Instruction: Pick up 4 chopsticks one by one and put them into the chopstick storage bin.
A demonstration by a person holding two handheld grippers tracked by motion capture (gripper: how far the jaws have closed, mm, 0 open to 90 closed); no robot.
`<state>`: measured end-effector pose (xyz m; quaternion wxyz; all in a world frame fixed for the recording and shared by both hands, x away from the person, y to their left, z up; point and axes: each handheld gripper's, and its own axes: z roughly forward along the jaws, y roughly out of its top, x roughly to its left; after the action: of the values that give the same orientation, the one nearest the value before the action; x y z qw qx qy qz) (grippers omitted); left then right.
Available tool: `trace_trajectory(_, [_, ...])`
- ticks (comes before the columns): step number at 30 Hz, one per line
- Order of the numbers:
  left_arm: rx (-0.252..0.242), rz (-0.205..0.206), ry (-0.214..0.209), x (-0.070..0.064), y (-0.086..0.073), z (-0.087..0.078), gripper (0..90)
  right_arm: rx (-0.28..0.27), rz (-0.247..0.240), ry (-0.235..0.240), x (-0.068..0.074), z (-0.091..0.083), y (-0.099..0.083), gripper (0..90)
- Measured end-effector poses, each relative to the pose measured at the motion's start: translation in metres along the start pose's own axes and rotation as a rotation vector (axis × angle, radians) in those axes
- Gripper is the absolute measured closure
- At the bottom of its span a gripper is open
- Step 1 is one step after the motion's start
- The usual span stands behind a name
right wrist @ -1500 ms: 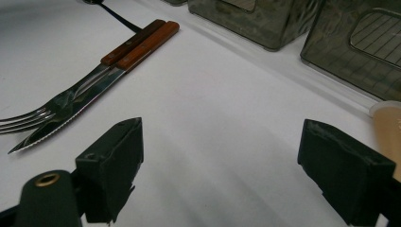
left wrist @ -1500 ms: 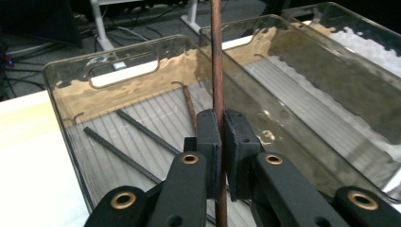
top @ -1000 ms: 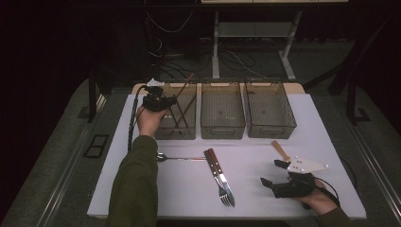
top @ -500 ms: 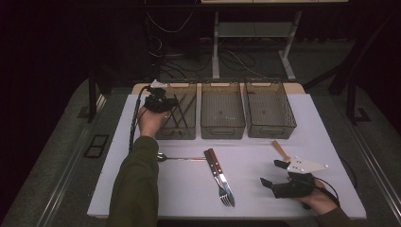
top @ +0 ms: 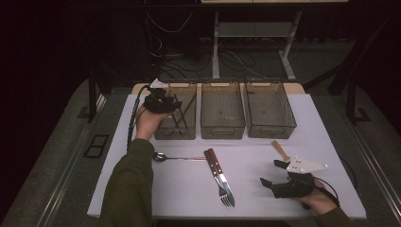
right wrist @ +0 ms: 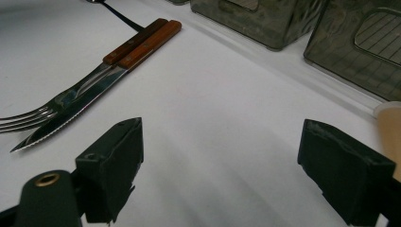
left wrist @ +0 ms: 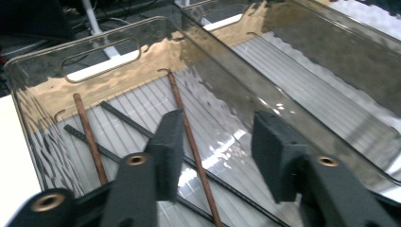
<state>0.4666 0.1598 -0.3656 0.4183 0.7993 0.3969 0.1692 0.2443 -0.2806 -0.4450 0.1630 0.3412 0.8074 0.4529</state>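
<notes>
Thin chopsticks lie flat in the leftmost clear bin, long axes running from its near wall toward the far handle end. The left tool hangs directly above them, jaws apart and holding nothing, with one brown stick passing beneath the gap. The left arm reaches far forward. The right tool rests low on the white counter, jaws spread, near a knife and fork.
</notes>
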Motion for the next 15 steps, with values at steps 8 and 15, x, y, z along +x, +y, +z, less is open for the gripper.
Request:
trace_trajectory(8, [0.0,0.005,-0.042,-0.014,-0.006,-0.023,41.7,0.001,0.001,-0.002,0.0,0.0,0.0,15.4])
trace_trajectory(15, [0.013,0.031,-0.059,-0.025,-0.021,-0.037,35.3,0.002,0.002,-0.004,0.0,0.0,0.0,15.4])
